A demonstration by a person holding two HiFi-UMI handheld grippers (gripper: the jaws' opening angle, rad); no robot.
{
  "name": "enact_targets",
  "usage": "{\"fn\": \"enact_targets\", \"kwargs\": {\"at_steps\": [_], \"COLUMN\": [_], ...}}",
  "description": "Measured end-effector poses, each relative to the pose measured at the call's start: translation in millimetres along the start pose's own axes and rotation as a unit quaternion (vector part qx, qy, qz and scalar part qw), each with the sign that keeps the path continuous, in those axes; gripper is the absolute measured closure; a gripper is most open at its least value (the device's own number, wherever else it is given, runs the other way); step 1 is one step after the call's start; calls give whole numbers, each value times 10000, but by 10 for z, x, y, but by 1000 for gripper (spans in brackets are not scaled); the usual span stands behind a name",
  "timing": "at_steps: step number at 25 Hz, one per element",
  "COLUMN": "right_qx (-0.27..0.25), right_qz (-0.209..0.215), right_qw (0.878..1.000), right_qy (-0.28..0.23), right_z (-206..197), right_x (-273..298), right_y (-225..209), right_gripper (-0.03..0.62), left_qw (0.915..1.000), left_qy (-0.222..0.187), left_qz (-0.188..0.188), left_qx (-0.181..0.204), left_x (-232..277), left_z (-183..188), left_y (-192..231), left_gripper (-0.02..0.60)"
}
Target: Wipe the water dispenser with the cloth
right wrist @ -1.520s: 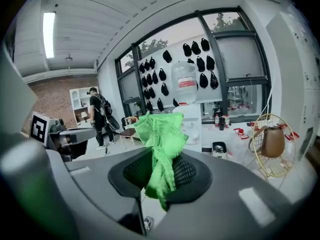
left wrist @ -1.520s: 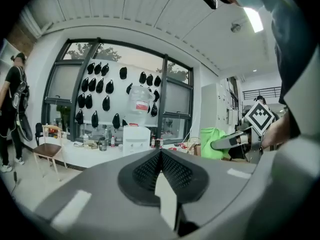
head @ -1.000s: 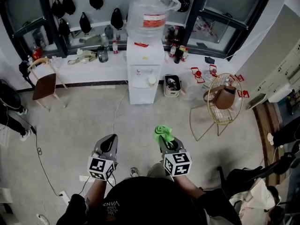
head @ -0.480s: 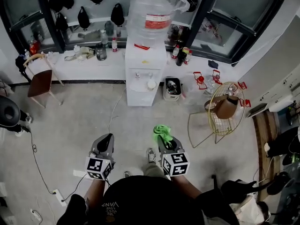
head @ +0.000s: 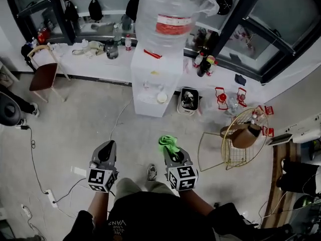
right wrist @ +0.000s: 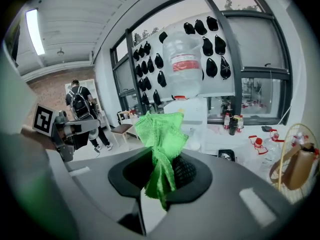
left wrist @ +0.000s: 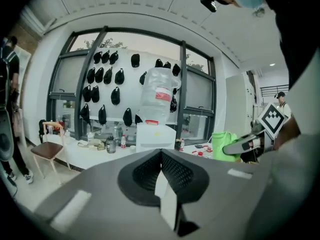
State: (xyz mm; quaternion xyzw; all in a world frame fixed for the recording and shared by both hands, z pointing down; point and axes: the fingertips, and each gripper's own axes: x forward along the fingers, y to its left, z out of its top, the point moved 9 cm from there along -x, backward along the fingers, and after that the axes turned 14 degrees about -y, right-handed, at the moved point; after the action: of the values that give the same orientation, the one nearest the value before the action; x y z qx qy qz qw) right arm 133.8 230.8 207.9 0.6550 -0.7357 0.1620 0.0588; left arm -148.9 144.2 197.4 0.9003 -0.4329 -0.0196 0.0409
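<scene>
A white water dispenser [head: 153,79] stands well ahead of both grippers, against a window ledge, with its clear bottle [head: 168,19] cut off by the top edge of the head view and a plastic bag draped over the bottle's upper part. In the left gripper view the cabinet's lower half is hidden behind that gripper's own body, and its taps are too small to make out. A person, seen only as dark shoulders and forearms at the bottom of the head view, holds the two grippers side by side and apart, both aimed at the dispenser. The left gripper [head: 108,146] carries nothing, and its own view shows the jaws pressed together with no gap between them. The right gripper [head: 171,153] is clamped on a bright green cloth [head: 169,143], which covers its fingertips in the head view. The right gripper's own view shows the jaws closed on the cloth's narrow, twisted middle. The cloth is bunched lengthwise, with its long axis running along the jaws and pointing forward toward the dispenser. Its wider, crumpled end fans out past the jaw tips, and a thin tail trails back behind the pinch. The cloth is not touching the dispenser, and open grey floor lies between them. From the left gripper's camera the cloth shows off to the right, beyond the dispenser's edge.
</scene>
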Motion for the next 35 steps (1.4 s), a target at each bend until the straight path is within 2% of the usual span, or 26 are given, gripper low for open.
{"fn": "enact_targets", "kwargs": {"at_steps": [5, 9, 17, 23, 27, 33, 35], "right_qx": [8, 55, 52, 144, 62, -85, -146], "right_qz": [364, 472, 142, 0, -3, -114, -110], "right_qw": [9990, 9981, 9990, 9988, 9989, 9992, 9992], "right_qy": [275, 389, 432, 466, 470, 371, 343], "right_z": [-118, -201, -455, -719, -1004, -1747, -2017], "right_x": [340, 601, 1349, 1973, 2421, 3015, 3224], "right_y": [-222, -201, -101, 30, 65, -23, -74], "right_gripper": [507, 507, 507, 507, 507, 507, 507], "left_qw": [9996, 9992, 9991, 9979, 9974, 9959, 9963], "left_qy": [111, 224, 369, 584, 584, 804, 765], "left_qz": [259, 321, 141, -24, -140, -196, -231], "left_qx": [-56, -88, -157, -284, -386, -363, -327], "left_x": [189, 293, 709, 1045, 1256, 1521, 1639], "left_z": [-91, -200, -642, -1168, -1592, -2281, -2564], "left_y": [-100, 48, 727, 1138, 1369, 1617, 1698], "left_gripper": [580, 580, 580, 580, 580, 578, 580]}}
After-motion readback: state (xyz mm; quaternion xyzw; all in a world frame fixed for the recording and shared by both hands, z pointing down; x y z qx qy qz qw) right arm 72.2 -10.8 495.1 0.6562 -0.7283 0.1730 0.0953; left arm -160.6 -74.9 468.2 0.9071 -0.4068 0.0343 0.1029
